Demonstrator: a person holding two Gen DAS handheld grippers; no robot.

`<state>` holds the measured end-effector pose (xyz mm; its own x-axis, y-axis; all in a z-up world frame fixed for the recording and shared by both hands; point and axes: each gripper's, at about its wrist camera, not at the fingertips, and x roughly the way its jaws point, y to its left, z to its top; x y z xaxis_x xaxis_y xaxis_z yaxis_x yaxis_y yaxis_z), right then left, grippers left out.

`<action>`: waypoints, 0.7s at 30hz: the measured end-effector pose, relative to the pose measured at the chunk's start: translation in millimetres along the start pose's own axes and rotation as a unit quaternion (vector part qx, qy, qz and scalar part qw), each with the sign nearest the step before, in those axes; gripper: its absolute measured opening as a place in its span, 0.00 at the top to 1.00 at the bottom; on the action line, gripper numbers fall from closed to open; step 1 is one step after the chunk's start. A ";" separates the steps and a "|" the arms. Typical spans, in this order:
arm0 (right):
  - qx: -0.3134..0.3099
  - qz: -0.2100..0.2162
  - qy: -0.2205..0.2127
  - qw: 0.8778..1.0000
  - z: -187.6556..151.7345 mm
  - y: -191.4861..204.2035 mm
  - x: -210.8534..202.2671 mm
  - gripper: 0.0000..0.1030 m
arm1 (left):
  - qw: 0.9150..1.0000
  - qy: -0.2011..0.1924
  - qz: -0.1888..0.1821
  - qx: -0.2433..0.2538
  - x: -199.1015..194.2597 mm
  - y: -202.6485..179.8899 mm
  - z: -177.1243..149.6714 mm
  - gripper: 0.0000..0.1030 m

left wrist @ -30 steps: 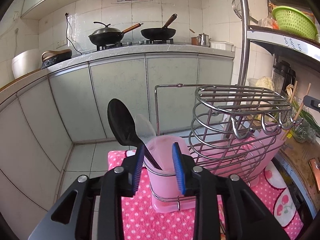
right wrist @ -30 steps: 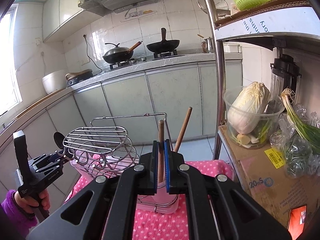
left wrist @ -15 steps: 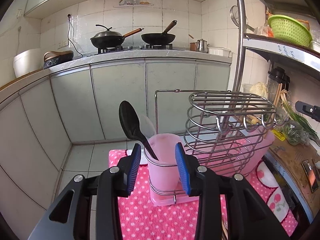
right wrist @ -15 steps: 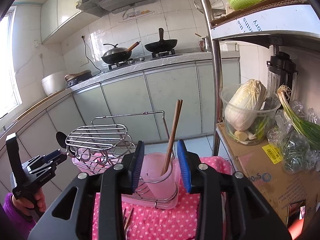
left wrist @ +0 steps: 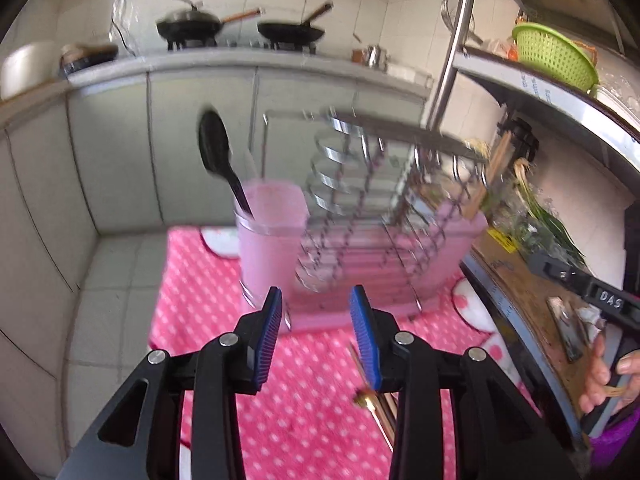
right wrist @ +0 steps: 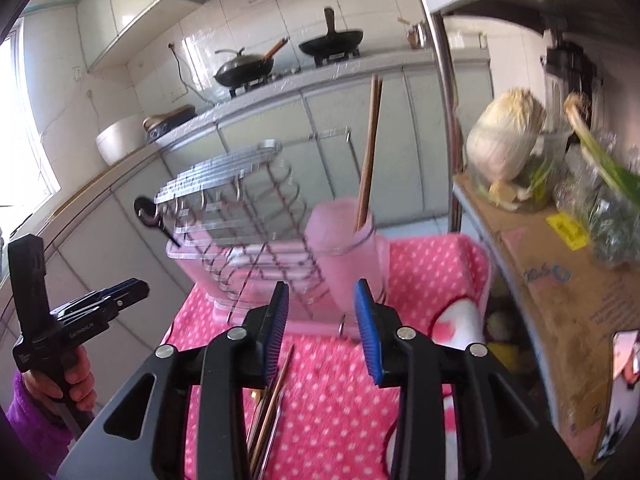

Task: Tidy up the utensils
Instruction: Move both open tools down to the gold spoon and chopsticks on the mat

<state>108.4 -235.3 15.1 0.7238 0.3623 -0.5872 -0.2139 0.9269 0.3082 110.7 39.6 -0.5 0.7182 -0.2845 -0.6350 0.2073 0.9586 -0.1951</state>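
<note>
My left gripper (left wrist: 319, 336) is open and holds nothing; it hangs over the pink dotted cloth (left wrist: 224, 320), short of a pink cup (left wrist: 272, 240) that holds a black spoon (left wrist: 215, 148). Loose chopsticks (left wrist: 378, 416) lie on the cloth just below its right pad. My right gripper (right wrist: 322, 332) is open and empty too, in front of the other pink cup (right wrist: 344, 248), where wooden chopsticks (right wrist: 370, 152) stand upright. More loose chopsticks (right wrist: 272, 404) lie on the cloth under its left finger. A wire rack (right wrist: 240, 200) in a pink tray sits between the two cups.
A steel shelf post (right wrist: 444, 100) rises right of the chopstick cup. On the cardboard-covered shelf (right wrist: 560, 280) sit a cabbage in a clear bowl (right wrist: 504, 148) and green onions (right wrist: 600, 160). A green basket (left wrist: 556, 60) is on the upper shelf. Woks stand on the far counter.
My right gripper opened, left the wooden chopstick standing in the pink cup, and drew back and down. My left gripper pulled back from the spoon cup and tipped down, bringing the loose chopsticks into view.
</note>
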 end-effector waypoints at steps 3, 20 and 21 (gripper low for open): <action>0.015 0.010 0.033 0.999 -15.2 -4.2 13.5 0.66 | 0.997 0.060 -0.035 -0.025 18.1 -2.9 -19.7 0.66; 0.054 0.030 0.091 0.994 -54.6 -22.7 42.2 0.66 | 0.938 0.293 -0.076 -0.171 131.6 -18.4 -81.3 0.70; 0.056 0.031 0.091 0.994 -55.0 -24.4 42.3 0.66 | 0.936 0.298 -0.076 -0.172 134.0 -19.9 -83.5 0.70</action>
<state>108.2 -237.2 -58.4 0.5789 0.4386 -0.6874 -0.1724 0.8898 0.4226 147.3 -18.3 -144.1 0.1788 -0.4692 -0.8648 -0.0236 0.8767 -0.4805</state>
